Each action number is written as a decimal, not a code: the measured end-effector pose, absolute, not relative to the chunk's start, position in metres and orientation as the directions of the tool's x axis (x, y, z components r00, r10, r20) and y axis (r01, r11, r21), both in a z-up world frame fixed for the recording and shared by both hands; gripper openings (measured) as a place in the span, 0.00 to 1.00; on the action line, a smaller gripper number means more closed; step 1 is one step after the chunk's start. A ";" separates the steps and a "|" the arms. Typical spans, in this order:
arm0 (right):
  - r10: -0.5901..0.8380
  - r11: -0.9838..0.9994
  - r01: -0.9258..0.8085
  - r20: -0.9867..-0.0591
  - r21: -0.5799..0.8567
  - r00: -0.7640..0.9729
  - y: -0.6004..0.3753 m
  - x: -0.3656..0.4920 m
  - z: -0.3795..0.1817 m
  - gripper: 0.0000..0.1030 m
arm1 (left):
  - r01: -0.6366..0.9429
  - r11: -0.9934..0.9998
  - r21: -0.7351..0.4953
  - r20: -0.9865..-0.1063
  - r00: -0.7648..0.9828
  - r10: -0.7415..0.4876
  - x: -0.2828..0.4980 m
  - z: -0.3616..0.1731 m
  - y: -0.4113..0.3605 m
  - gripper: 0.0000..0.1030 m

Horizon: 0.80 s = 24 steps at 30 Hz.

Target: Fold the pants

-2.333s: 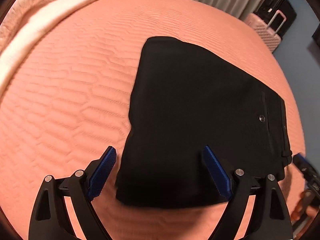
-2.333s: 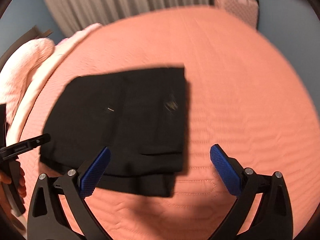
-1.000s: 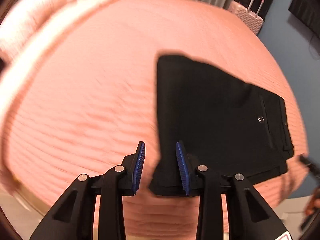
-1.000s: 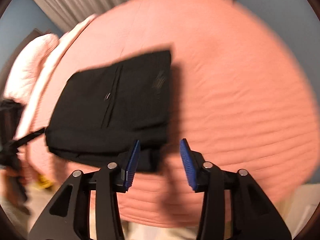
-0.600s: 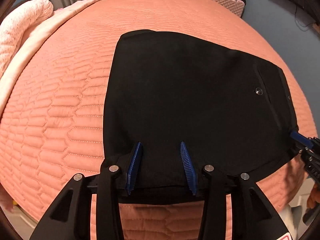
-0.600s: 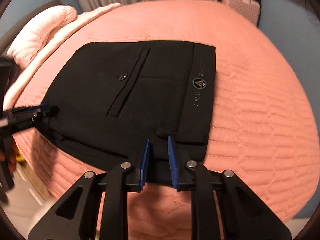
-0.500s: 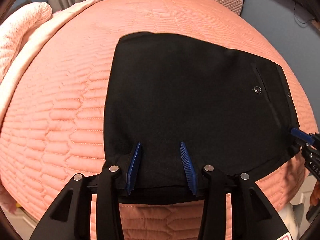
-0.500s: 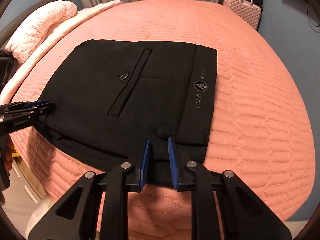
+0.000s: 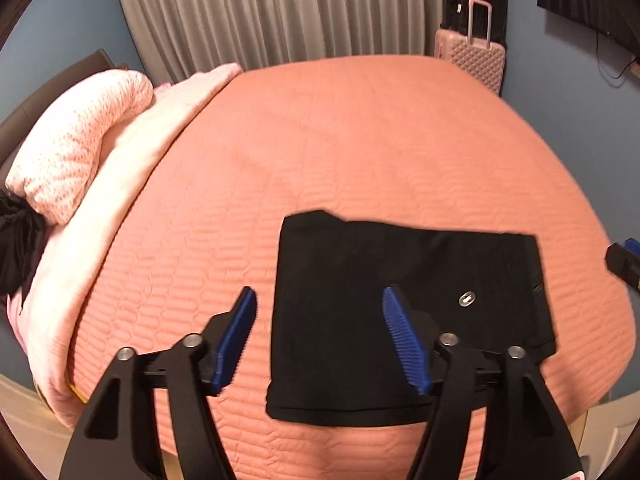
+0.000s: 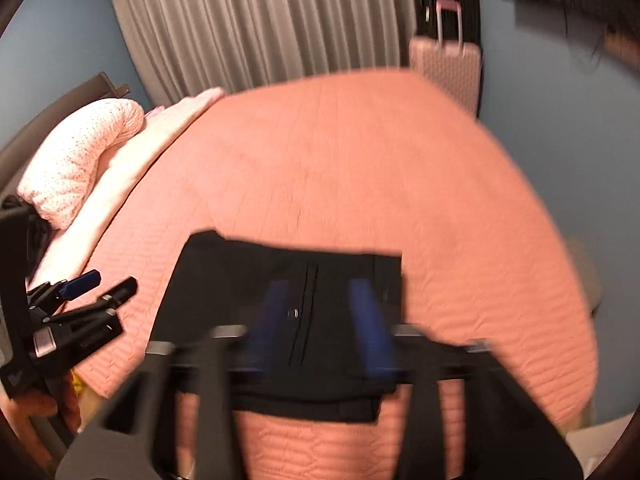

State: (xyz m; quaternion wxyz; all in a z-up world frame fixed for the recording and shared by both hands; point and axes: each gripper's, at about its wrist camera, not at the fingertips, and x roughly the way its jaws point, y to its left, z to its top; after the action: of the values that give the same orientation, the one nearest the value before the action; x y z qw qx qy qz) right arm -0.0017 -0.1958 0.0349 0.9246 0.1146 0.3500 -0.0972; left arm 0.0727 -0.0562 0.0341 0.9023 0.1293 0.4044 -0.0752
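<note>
The black pants (image 9: 400, 308) lie folded into a flat rectangle near the front edge of the salmon bed (image 9: 360, 140); a metal button (image 9: 467, 299) faces up. My left gripper (image 9: 326, 340) is open and empty, held back above the fold's left edge. In the blurred right wrist view the pants (image 10: 288, 292) show a pocket slit and button. My right gripper (image 10: 320, 328) is open and empty above them. The left gripper also shows at the left of that view (image 10: 92, 284).
A pink pillow (image 9: 80, 152) and pale blanket (image 9: 132, 168) lie along the bed's left side. Grey curtains (image 9: 280, 12) hang behind. A pink suitcase (image 9: 472, 56) stands at the far right corner. The bed's front edge is close below the pants.
Both grippers have opened, let go of the pants' front edge and pulled back and up. The folded pants now lie flat and look smaller.
</note>
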 end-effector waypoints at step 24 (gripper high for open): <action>-0.197 0.931 0.349 -0.658 0.107 0.727 -0.187 -0.002 0.032 0.96 | 0.210 0.966 0.149 -0.798 0.603 -0.008 0.055 0.014 -0.066 0.83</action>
State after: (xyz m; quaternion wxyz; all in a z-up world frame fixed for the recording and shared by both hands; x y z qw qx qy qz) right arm -0.0017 -0.1870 0.0324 0.9224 0.1123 0.3386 -0.1480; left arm 0.0548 -0.0664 0.0143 0.8880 0.1143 0.4412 -0.0612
